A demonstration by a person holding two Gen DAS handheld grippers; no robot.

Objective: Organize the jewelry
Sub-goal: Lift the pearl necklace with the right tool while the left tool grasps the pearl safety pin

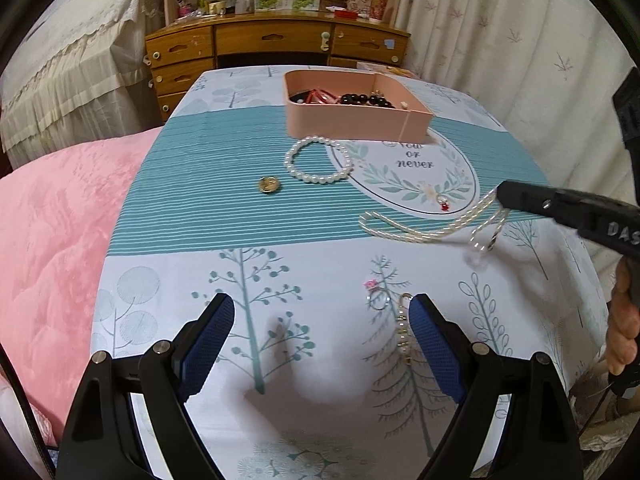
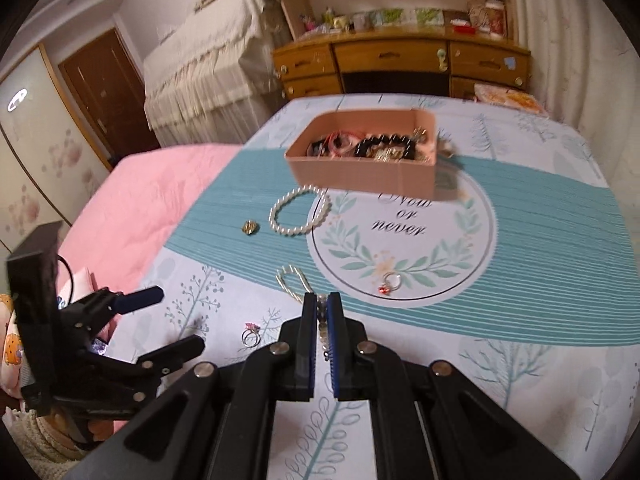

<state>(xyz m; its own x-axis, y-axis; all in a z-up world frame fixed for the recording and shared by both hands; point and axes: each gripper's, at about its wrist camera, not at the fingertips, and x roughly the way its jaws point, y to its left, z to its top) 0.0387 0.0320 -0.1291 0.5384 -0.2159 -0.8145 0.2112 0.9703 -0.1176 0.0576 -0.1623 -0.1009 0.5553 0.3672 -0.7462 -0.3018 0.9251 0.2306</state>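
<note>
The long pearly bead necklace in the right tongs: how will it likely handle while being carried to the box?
Probably floppy: the long pearly bead necklace droops in loops from the shut right tongs, its far end trailing on the patterned tablecloth. It may swing and snag the small red-stoned ring beside it. Being thin and smooth-beaded, it could slip through the grip.

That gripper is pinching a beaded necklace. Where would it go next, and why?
Probably onward to the pink box, to drop it in. The right gripper is shut on the pearl necklace, which hangs partly lifted off the tablecloth, and the box already holds other jewelry.
</note>
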